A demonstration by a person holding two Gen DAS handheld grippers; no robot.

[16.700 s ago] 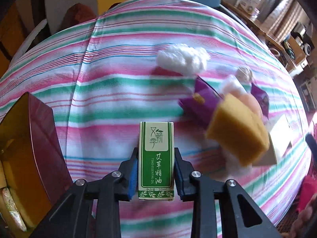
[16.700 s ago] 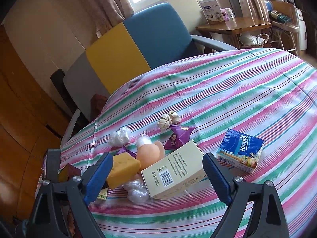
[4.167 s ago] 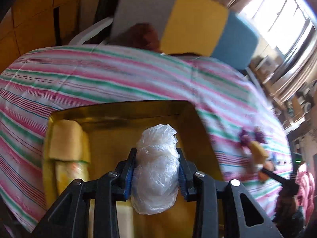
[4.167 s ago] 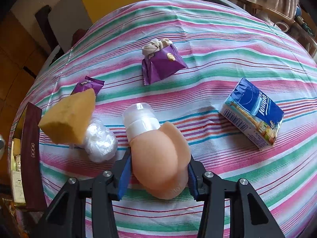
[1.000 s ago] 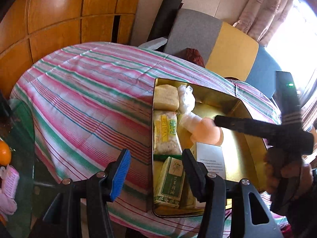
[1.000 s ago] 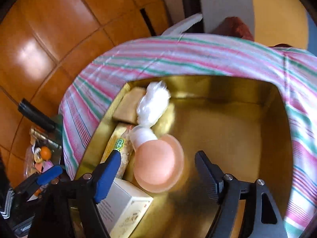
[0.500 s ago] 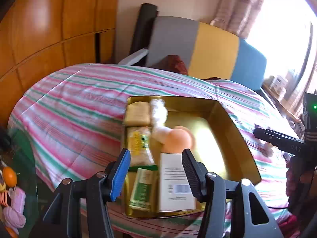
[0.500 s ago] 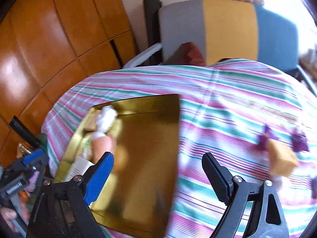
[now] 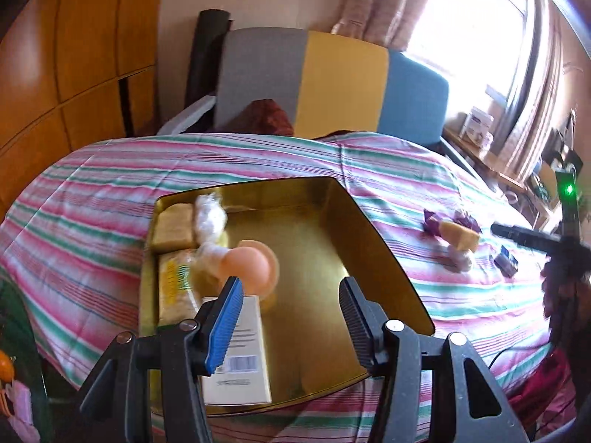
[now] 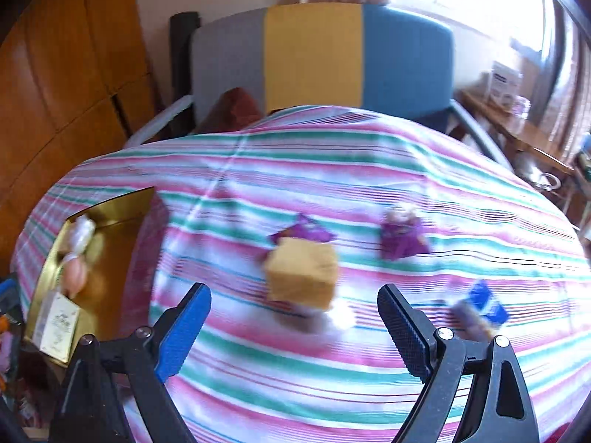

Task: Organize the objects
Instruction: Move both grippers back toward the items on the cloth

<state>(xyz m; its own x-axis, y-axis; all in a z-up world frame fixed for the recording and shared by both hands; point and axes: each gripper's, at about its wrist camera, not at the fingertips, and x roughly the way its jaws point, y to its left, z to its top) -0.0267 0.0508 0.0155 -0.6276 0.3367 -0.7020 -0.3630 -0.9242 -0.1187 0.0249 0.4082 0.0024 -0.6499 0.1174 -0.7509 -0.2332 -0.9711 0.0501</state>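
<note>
Motion blur smears most of the right wrist view: the yellow sponge (image 10: 301, 271) on the striped worktop (image 10: 369, 369) keeps its blocky shape, but the purple packets (image 10: 402, 240) behind it and the blue tissue pack (image 10: 484, 304) to its right show no readable print. What lies under the sponge is a pale blur that cannot be made out.

The gold tin (image 9: 369, 258) sits at the worktop's left edge, its long axis running away from the left camera. Inside, the peach bottle (image 9: 247, 265) lies on its side, white cap toward the tin's left wall. A white box (image 9: 240, 354) with a barcode lies lengthwise near the front wall, its small text illegible and partly hidden by the left hand-held gripper (image 9: 291, 321).

That gripper is half spread and empty. The right hand-held gripper (image 10: 291, 332) has just been opening, stands wide, with nothing between its jaws.
</note>
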